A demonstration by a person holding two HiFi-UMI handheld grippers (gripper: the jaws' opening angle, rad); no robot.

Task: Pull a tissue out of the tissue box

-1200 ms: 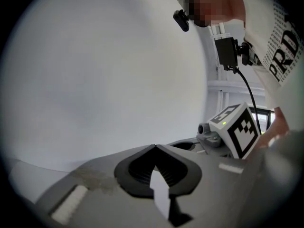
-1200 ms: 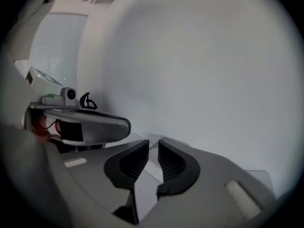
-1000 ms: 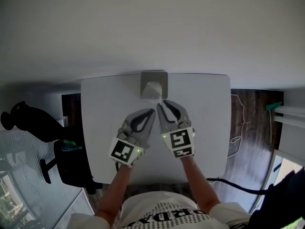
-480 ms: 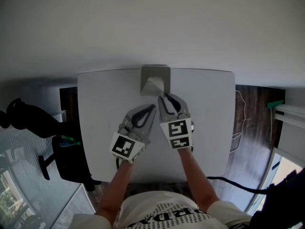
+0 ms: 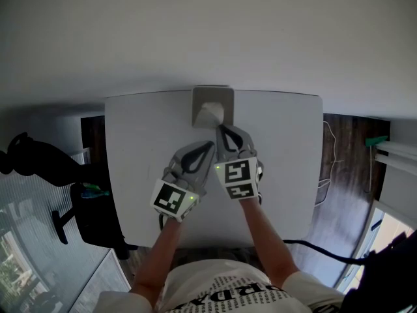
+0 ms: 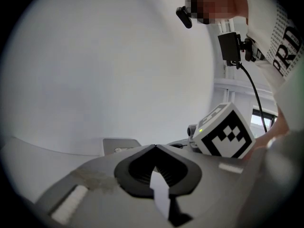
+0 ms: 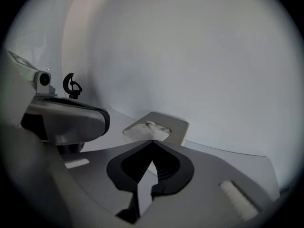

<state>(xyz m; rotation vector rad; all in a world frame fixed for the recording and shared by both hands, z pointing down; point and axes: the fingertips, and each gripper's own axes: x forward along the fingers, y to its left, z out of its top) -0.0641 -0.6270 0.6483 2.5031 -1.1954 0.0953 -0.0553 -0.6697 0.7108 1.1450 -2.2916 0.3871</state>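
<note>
The tissue box (image 5: 212, 103) sits at the middle of the tabletop's (image 5: 280, 149) far edge, a tissue (image 5: 207, 117) poking from its slot. The right tool (image 5: 221, 128), tips pressed together on nothing, points at the box's near side. The left tool (image 5: 210, 146), also closed and empty, lies just beside the right one.

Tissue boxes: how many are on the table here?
1. The tissue box stands at the middle of the far edge of the table, a tissue sticking up from it, just beyond the right gripper. None seems hidden.
</note>
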